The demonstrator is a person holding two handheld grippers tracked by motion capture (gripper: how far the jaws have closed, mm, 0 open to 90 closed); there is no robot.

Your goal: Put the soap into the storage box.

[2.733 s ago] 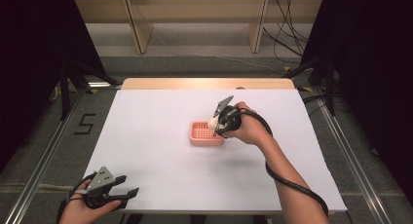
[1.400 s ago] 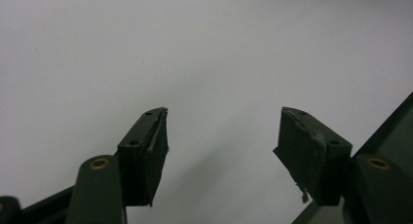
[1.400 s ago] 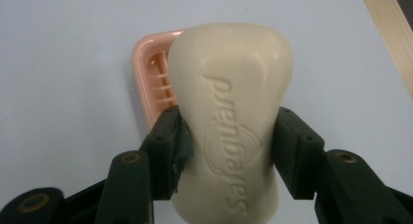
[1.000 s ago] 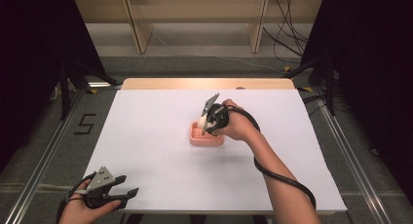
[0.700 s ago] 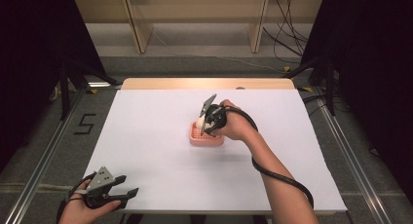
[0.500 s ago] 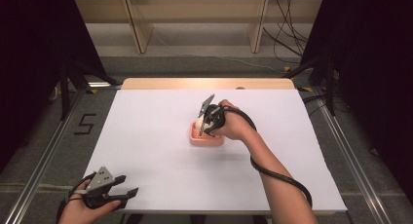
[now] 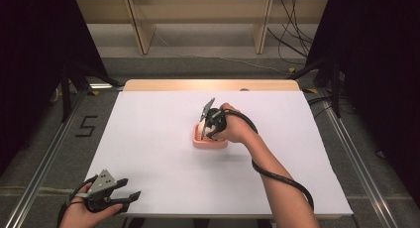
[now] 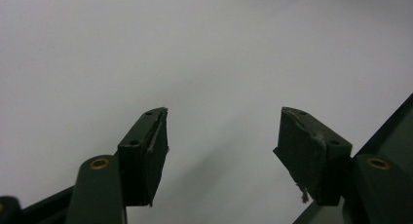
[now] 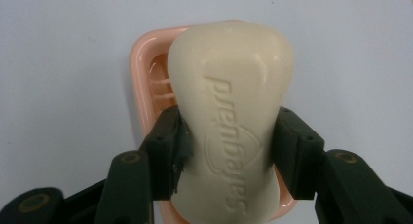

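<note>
High view: the right gripper [image 7: 205, 130] is over the pink soap dish [image 7: 210, 141] near the middle of the white table [image 7: 148, 134]. The left gripper [image 7: 130, 197] rests at the near left corner, well apart from the dish. Bare table lies on every side of the dish, leaving open room to withdraw.

Left gripper view: the left gripper [image 8: 221, 151] has its jaws spread, with nothing between them, above bare table.

Right gripper view: the right gripper [image 9: 229, 153] pinches the cream bar of soap [image 9: 233, 107] across its width, directly over the soap dish [image 9: 141, 78]. Whether the bar already touches the dish cannot be told. To seat it well, keep the bar's length along the dish, inside the raised rim, then part the jaws sideways without nudging the rim.
</note>
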